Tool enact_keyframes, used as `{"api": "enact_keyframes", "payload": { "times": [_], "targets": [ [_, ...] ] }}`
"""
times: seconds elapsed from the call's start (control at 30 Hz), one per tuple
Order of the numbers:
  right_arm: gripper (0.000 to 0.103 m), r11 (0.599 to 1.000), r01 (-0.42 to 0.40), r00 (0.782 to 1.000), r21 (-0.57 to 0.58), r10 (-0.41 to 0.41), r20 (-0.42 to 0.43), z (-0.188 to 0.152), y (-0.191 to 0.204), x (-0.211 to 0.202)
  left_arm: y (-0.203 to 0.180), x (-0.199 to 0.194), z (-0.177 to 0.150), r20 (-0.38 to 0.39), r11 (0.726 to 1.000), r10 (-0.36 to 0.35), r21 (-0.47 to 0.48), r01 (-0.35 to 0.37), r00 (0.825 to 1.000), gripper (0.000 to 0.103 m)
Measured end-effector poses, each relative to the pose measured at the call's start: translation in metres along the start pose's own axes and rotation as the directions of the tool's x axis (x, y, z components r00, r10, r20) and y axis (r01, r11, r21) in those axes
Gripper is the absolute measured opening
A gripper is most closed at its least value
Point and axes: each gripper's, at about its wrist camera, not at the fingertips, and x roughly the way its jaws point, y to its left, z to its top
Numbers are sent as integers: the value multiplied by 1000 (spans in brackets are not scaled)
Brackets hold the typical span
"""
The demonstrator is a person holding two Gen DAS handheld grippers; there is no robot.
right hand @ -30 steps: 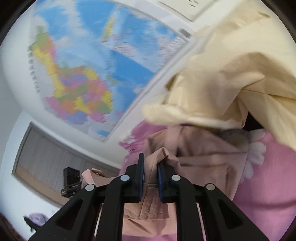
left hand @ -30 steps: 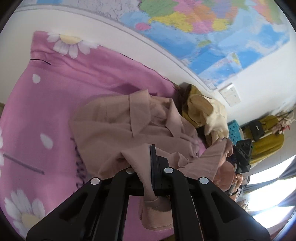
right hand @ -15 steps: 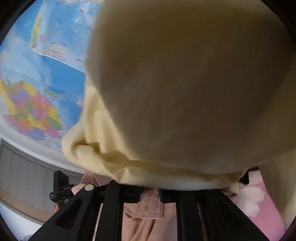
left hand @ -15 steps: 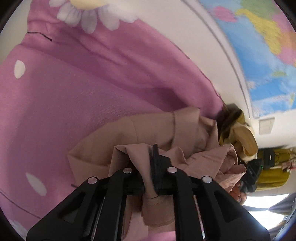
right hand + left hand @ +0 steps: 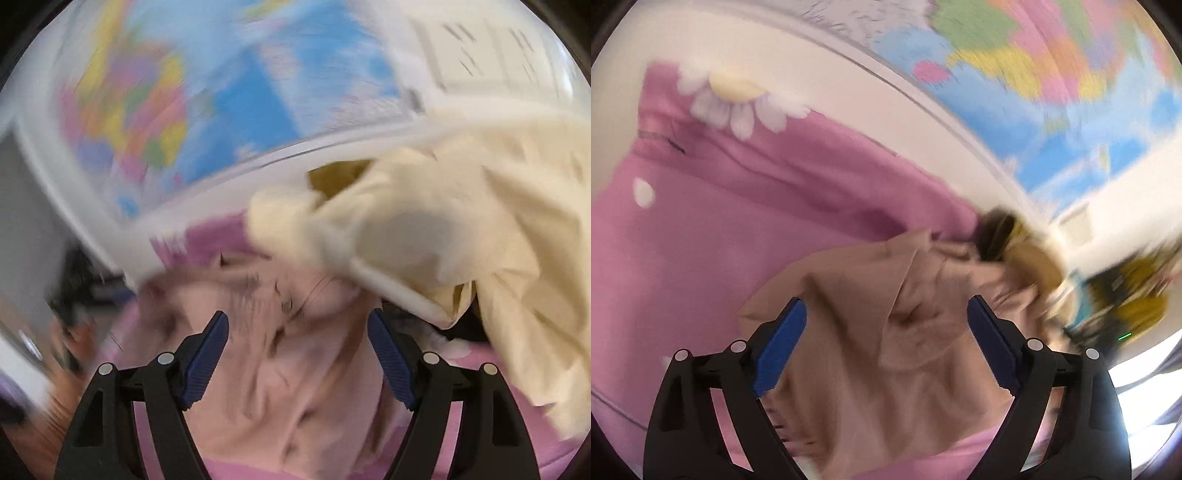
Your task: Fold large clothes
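Lying crumpled on a pink bedsheet (image 5: 701, 240), the tan shirt (image 5: 871, 354) is bunched into folds, with a collar-like flap turned up near its middle. In the left wrist view it fills the space below and between the blue pads of the left gripper (image 5: 886, 325), whose jaws are opening wide; the cloth lies beneath them and neither pad presses on it. The right gripper (image 5: 297, 339) likewise has its jaws opening, the same tan fabric lying loose under the gap with no pad clamped on it. Both pictures are smeared by motion, so fine detail of the shirt cannot be told.

Just beyond the shirt in the right wrist view a cream garment (image 5: 461, 236) is heaped, overlapping the shirt's far edge, with a darker mustard piece (image 5: 336, 177) showing behind it. The sheet carries white daisy prints (image 5: 738, 103). Behind the bed a white wall holds a large coloured world map (image 5: 1052, 74). At the far right of the left view yellow items (image 5: 1141, 306) are blurred.
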Motion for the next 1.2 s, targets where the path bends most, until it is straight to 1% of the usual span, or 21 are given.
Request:
{"api": "enact_keyframes", "payload": {
  "times": [0.07,0.13,0.23,0.3,0.33,0.37,0.4,0.43,0.47,0.53,0.6,0.67,0.73,0.8,0.83,0.87,0.93,1.0,1.13,1.17,1.2],
  "targets": [
    [76,986,83,996,-147,-86,-14,-10,25,11,-11,3,-13,7,993,75,96,-75,997,87],
    [75,969,104,992,-223,-117,-44,-15,39,29,-20,11,-21,-17,982,94,165,-90,995,87],
    [75,955,147,981,-258,-175,-88,-13,46,62,-36,31,-30,-76,969,109,232,-89,991,87],
    [75,955,156,967,-254,-200,-158,-14,37,87,-46,42,-32,-103,956,126,277,-93,987,87],
    [70,954,164,961,-249,-212,-178,-15,32,99,-49,48,-33,-115,951,137,295,-97,984,87],
    [53,953,167,958,-254,-217,-186,-16,30,107,-53,58,-32,-127,944,165,307,-120,978,83],
    [39,951,171,955,-258,-224,-192,-15,31,112,-55,65,-33,-126,938,196,314,-148,973,75],
    [8,951,182,952,-250,-234,-198,-14,28,115,-56,71,-31,-125,934,218,314,-170,968,45],
    [6,959,168,957,-229,-214,-196,-12,26,113,-55,77,-26,-143,937,228,302,-177,963,3],
    [5,962,171,966,-214,-207,-157,-5,26,105,-55,79,-17,-131,940,237,279,-194,963,1],
    [5,961,188,972,-204,-212,-101,6,31,97,-57,74,-2,-67,938,255,260,-230,965,1],
    [5,967,195,978,-167,-204,-38,18,29,86,-56,68,10,-46,949,235,228,-219,971,1],
    [4,974,188,980,-129,-194,-35,25,24,92,-53,67,24,-30,954,235,197,-225,972,1],
    [4,977,193,978,-92,-198,-58,27,18,107,-51,69,28,-8,941,289,187,-283,957,1],
    [4,978,195,978,-74,-200,-65,25,13,109,-51,69,27,13,929,321,193,-317,947,11],
    [4,979,198,977,-43,-201,-65,27,7,112,-51,70,25,14,924,326,208,-322,945,37],
    [4,980,196,980,24,-195,-41,28,-6,108,-53,74,14,-27,926,303,243,-288,953,74],
    [4,979,193,981,67,-192,-17,34,-11,106,-58,80,1,-49,913,309,294,-282,950,77],
    [4,975,223,975,0,-223,-6,43,6,114,-77,93,-28,-115,882,277,425,-205,954,90],
    [4,975,220,975,1,-220,-34,43,6,121,-81,98,-33,-116,866,293,453,-212,949,88],
    [4,974,228,972,-2,-227,-62,44,5,132,-86,104,-40,-100,837,328,492,-240,939,76]
  ]
}}
